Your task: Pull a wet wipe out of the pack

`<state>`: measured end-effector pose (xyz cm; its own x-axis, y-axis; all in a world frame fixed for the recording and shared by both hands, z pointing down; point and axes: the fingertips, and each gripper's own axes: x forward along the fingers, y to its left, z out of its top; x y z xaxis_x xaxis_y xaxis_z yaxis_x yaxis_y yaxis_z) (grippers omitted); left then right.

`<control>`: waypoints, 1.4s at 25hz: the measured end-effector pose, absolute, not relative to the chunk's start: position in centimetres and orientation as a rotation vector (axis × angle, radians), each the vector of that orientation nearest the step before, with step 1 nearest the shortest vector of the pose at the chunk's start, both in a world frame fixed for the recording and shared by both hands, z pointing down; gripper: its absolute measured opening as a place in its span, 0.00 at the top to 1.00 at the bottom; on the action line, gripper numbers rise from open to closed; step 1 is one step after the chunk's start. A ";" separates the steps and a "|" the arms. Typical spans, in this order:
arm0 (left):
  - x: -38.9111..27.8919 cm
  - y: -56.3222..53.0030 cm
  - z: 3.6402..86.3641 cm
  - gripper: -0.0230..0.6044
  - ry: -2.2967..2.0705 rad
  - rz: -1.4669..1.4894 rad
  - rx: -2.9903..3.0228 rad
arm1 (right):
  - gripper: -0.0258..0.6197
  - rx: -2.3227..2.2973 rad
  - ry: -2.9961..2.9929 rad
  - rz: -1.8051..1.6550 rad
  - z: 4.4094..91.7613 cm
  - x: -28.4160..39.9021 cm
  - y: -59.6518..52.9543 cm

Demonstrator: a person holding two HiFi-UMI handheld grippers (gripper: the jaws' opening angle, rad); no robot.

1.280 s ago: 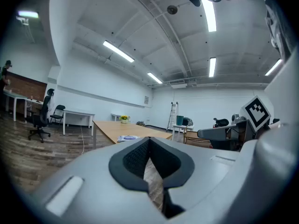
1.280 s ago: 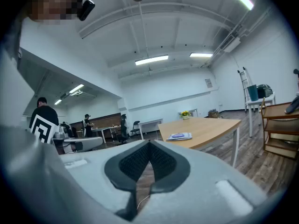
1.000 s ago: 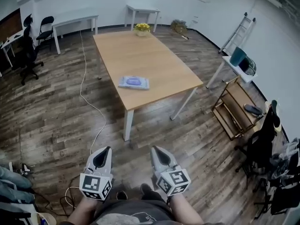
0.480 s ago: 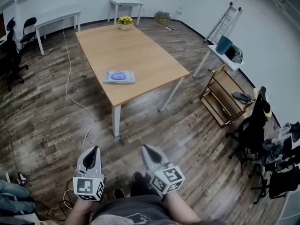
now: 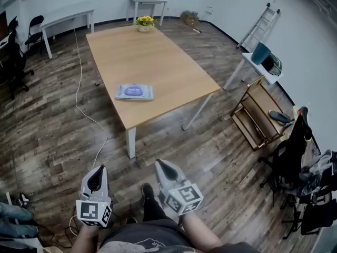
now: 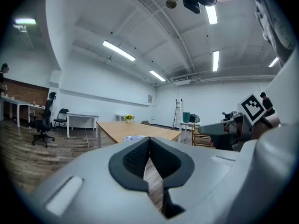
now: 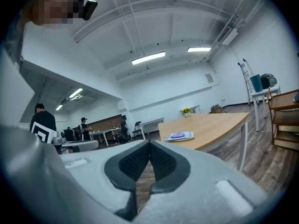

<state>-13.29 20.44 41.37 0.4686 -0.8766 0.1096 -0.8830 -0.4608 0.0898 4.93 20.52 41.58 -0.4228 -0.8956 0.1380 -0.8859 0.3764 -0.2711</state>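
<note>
A flat wet-wipe pack [image 5: 134, 91] with a purple lid lies near the front edge of a long wooden table [image 5: 158, 62]. It shows small in the right gripper view as the pack [image 7: 178, 136] and faintly as the pack [image 6: 134, 137] in the left gripper view. My left gripper [image 5: 98, 171] and right gripper [image 5: 161, 166] are held low over the floor, well short of the table. Both are shut and hold nothing. In their own views the left gripper [image 6: 149, 141] and right gripper [image 7: 149, 143] point about level toward the table.
A pot of yellow flowers [image 5: 144, 22] stands at the table's far end. A white cable [image 5: 84, 96] runs along the floor at left. A wooden rack [image 5: 259, 120], a ladder [image 5: 259, 25] and a side table stand at right. Office chairs [image 5: 16, 62] at left. People stand far off [image 7: 43, 118].
The view has swung, so the table sits a little more to the left. Both grippers have shifted left and lower in the picture. Their jaws have stayed shut.
</note>
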 end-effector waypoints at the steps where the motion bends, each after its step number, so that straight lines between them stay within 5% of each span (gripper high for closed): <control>1: -13.2 19.5 41.4 0.93 -1.559 0.079 2.573 | 0.97 -1.663 2.594 -0.472 41.6 5.0 19.3; 19: -6.5 5.1 40.9 0.93 -1.673 0.119 2.500 | 0.97 -1.573 2.701 -0.564 43.4 14.3 4.5; 35: -5.9 -0.8 42.6 0.93 -1.624 0.161 2.519 | 0.97 -1.630 2.705 -0.605 44.9 14.2 -0.7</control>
